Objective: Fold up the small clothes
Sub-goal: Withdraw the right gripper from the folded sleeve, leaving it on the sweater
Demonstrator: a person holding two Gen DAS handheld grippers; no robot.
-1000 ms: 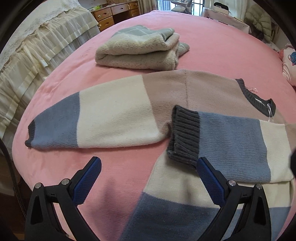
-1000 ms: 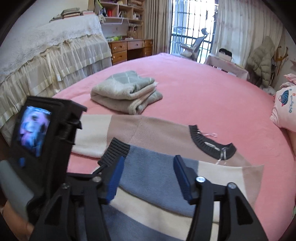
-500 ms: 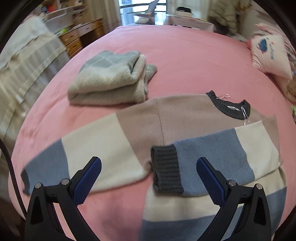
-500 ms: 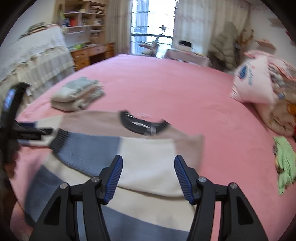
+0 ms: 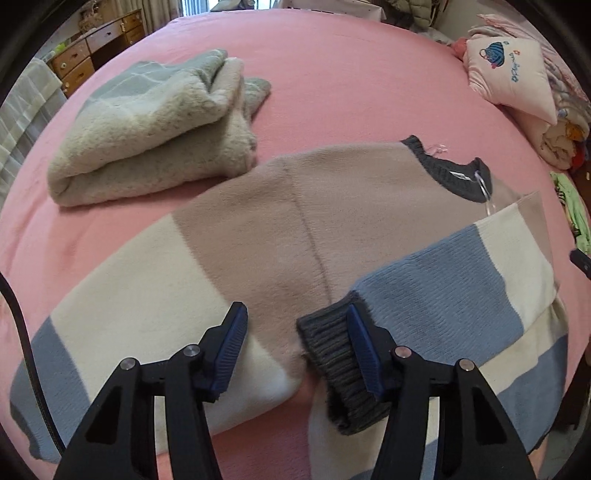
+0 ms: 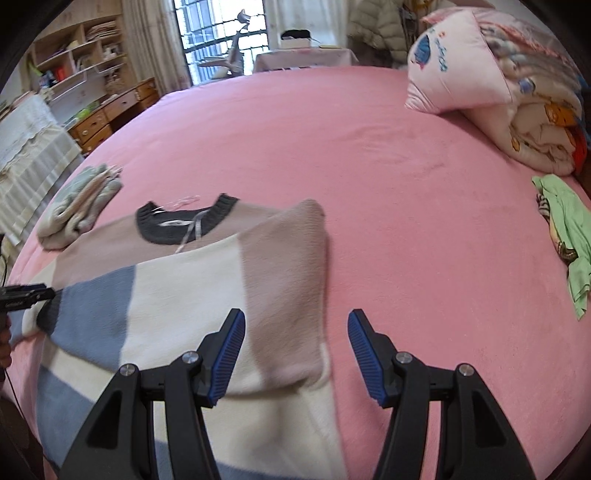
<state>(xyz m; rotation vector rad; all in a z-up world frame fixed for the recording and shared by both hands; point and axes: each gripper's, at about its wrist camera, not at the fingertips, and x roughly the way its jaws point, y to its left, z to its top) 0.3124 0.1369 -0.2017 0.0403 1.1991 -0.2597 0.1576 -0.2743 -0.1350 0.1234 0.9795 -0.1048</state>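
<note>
Over the sweater [image 5: 280, 236], left gripper [image 5: 295, 332] is closing, cuff [image 5: 332, 354] at three o'clock between its pads; right gripper [image 6: 295, 343] hovers apart, empty.

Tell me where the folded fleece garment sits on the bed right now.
The folded fleece garment lies on the pink bed, upper left in the left wrist view, just beyond the striped sweater's spread sleeve.

A home bedroom: a wide bed [image 6: 369, 177] under a pink sheet, a pillow [image 6: 458, 66] and rolled quilt [image 6: 543, 129] at its head, wooden drawers [image 6: 110, 114], cluttered shelves [image 6: 74, 66], and a curtained window [image 6: 218, 33].
</note>
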